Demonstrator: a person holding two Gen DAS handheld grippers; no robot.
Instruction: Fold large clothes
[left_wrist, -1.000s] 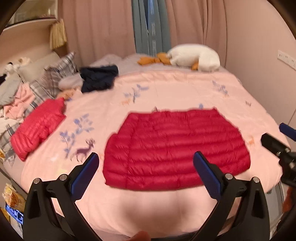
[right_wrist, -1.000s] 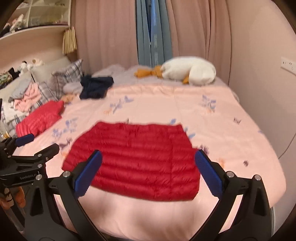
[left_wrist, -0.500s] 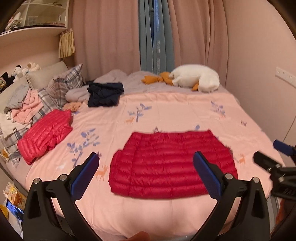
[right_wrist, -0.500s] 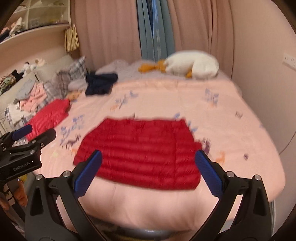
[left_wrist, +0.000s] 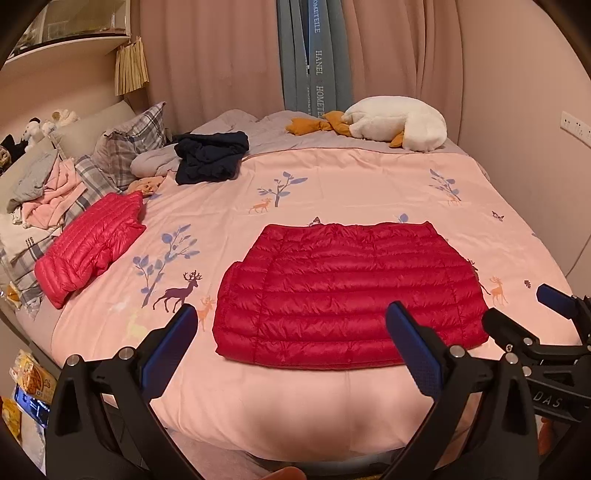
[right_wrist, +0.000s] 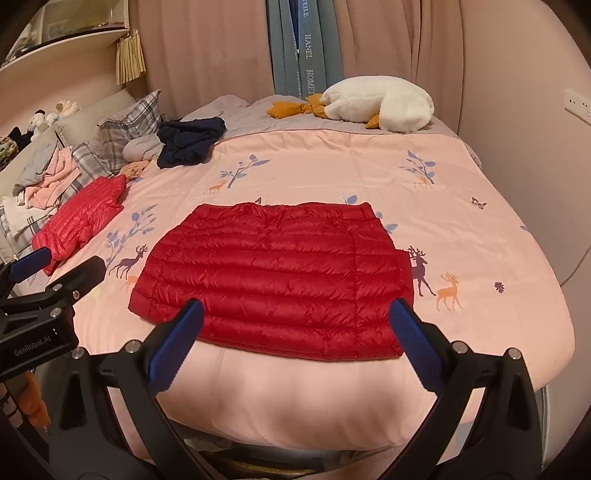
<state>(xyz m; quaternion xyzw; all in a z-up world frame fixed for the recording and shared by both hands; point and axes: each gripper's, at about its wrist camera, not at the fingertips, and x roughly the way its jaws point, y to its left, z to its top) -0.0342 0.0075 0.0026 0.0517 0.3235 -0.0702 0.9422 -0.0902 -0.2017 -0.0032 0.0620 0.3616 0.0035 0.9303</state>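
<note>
A red quilted down jacket lies flat and folded into a broad rectangle on the pink bedspread, near the bed's front edge. It also shows in the right wrist view. My left gripper is open and empty, held back from the bed's front edge, in front of the jacket. My right gripper is open and empty, also in front of the jacket. Each gripper shows at the side of the other's view.
A second folded pinkish-red down jacket lies at the bed's left side. A dark navy garment, plaid pillows, piled clothes and a white goose plush lie at the back. A wall stands at the right.
Both grippers have drawn back and risen a little from the bed, so the jacket appears smaller and farther. The jacket itself has not moved.
</note>
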